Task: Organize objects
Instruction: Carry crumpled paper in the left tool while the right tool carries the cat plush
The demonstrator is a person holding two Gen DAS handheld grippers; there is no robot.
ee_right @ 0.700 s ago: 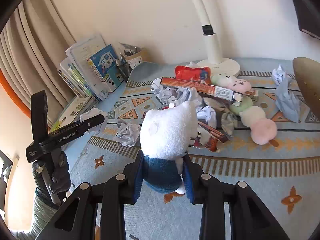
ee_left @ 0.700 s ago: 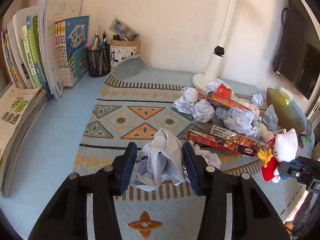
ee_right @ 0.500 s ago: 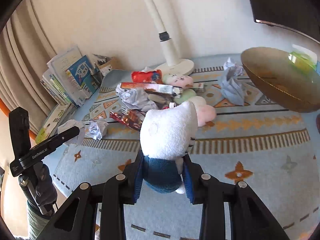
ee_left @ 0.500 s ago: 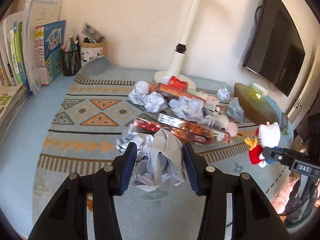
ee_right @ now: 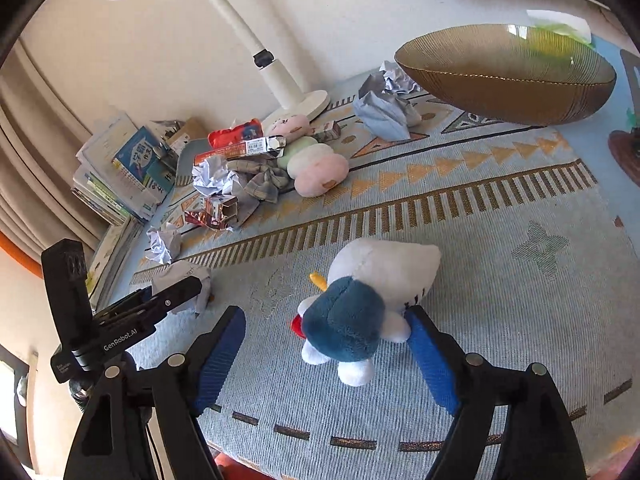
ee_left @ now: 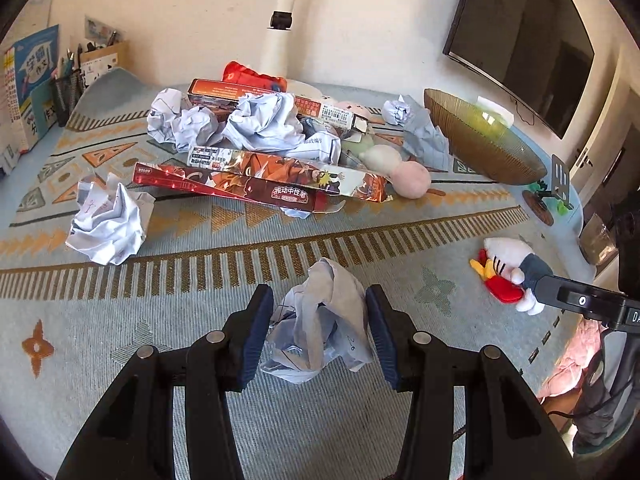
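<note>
Left gripper (ee_left: 320, 332): jaws closed on a paper ball (ee_left: 320, 328), held between both blue pads, above the rug (ee_left: 120, 320) on the worktop. Ahead of these jaws, a second paper wad (ee_left: 108, 224) to the left, apart from them. Farther ahead, a pile: long boxes (ee_left: 260, 182), crumpled sheets (ee_left: 264, 124), a pastel plush (ee_left: 400, 168). To the right of the pile, a gold bowl (ee_left: 480, 136). Behind the pile, a lamp post (ee_left: 284, 28).

Right gripper (ee_right: 322, 344): jaws wide open, gripping nothing. Between them, a plush toy (ee_right: 368, 296) lying on the rug, white head pointing away, blue body toward the jaws. Toy close to the right pad, maybe touching it; cannot tell surely. Clear gap to the left pad. Ahead and to the right of these jaws, the same bowl, well apart. Ahead and to the left, the pile, with books (ee_right: 120, 168) beyond it at the wall.

In the left wrist view, the toy seen far right of the left jaws, at the tip of the right gripper.
</note>
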